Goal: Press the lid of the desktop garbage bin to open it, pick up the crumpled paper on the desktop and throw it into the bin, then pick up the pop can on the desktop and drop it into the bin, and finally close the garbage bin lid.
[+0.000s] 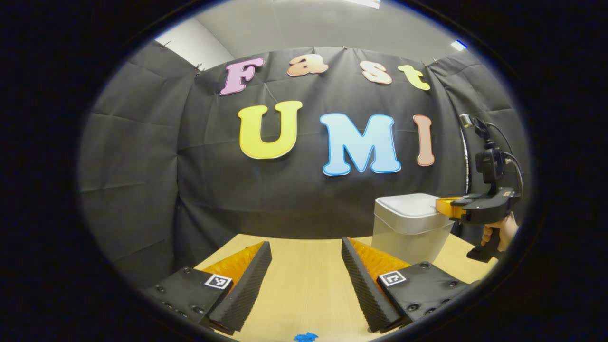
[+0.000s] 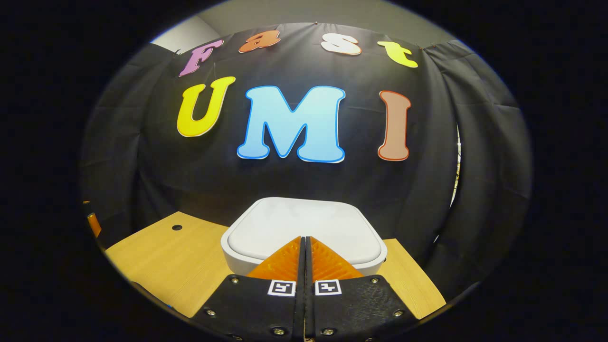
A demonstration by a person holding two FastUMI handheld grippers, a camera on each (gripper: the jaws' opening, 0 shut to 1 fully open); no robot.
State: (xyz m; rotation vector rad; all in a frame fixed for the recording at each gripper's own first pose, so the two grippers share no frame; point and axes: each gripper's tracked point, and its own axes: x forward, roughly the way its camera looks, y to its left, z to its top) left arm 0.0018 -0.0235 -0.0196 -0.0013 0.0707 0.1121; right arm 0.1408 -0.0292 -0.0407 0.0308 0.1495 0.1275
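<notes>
Working on the first step, I am holding the right gripper (image 2: 304,240), fingers clenched together on nothing, over the closed pale grey plastic bin (image 1: 412,227) on the wooden desk (image 2: 166,259). Next I must press its lid (image 2: 304,228) down. The left gripper (image 1: 306,266) is waiting released.

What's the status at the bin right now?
Left gripper open, empty, above table. Right gripper shut, tips over closed bin lid; contact unclear. Garbage bin shut. Nothing in the way.
</notes>
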